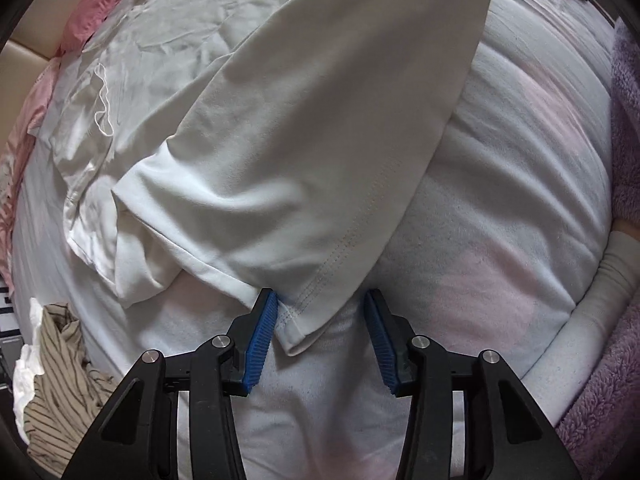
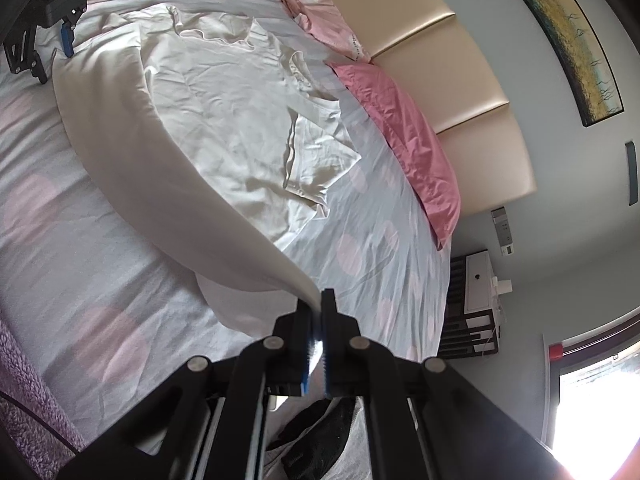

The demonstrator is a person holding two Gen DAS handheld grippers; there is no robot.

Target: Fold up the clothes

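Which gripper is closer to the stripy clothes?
Left. The left gripper hangs open just beside the stripy clothes; the right gripper, shut on the white shirt, is across the bed.

Left gripper (image 1: 320, 312) pointing down, jaws apart; right gripper (image 2: 318, 312) angled downward, jaws clamped

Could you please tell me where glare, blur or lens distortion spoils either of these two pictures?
Right wrist view: the window blows out to white at bottom right, and the headboard bows with fisheye curve. Left wrist view: even, soft light, no glare; dark lens rim in the corners, and the bedsheet bulges.
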